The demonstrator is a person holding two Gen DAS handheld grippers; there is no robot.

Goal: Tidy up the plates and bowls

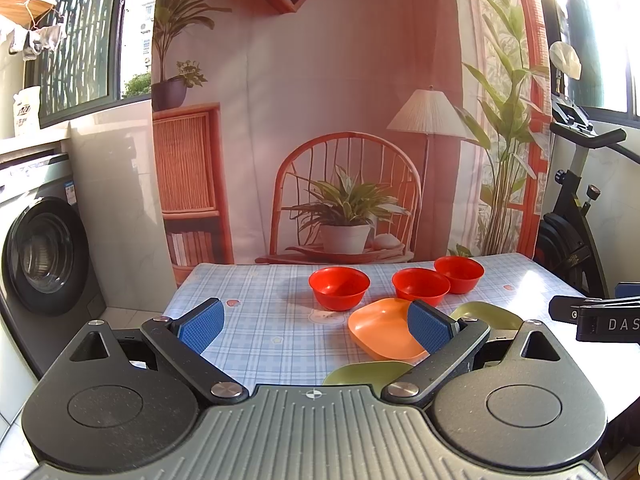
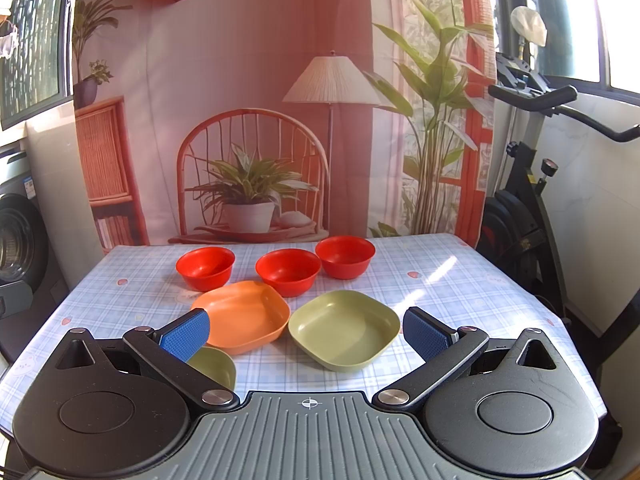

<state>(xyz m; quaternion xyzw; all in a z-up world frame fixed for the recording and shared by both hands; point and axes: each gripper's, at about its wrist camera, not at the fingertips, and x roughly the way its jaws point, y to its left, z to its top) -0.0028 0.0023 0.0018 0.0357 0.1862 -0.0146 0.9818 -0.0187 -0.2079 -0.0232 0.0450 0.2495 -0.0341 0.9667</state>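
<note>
Three red bowls stand in a row at the far side of the checked tablecloth: left [image 2: 205,267], middle [image 2: 288,271], right [image 2: 345,256]. In front of them lie an orange square plate [image 2: 244,318] and a green square plate [image 2: 344,328]. A second green plate [image 2: 214,366] shows partly behind my right gripper's left finger. My right gripper [image 2: 306,334] is open and empty above the near table edge, facing the plates. My left gripper [image 1: 316,326] is open and empty, left of the plates; the orange plate [image 1: 380,334] lies by its right finger.
The table [image 2: 460,288] has a light blue checked cloth. A printed backdrop hangs behind it. A washing machine [image 1: 44,252] stands at the left, an exercise bike [image 2: 532,200] at the right. The right gripper's body [image 1: 596,318] shows at the left wrist view's right edge.
</note>
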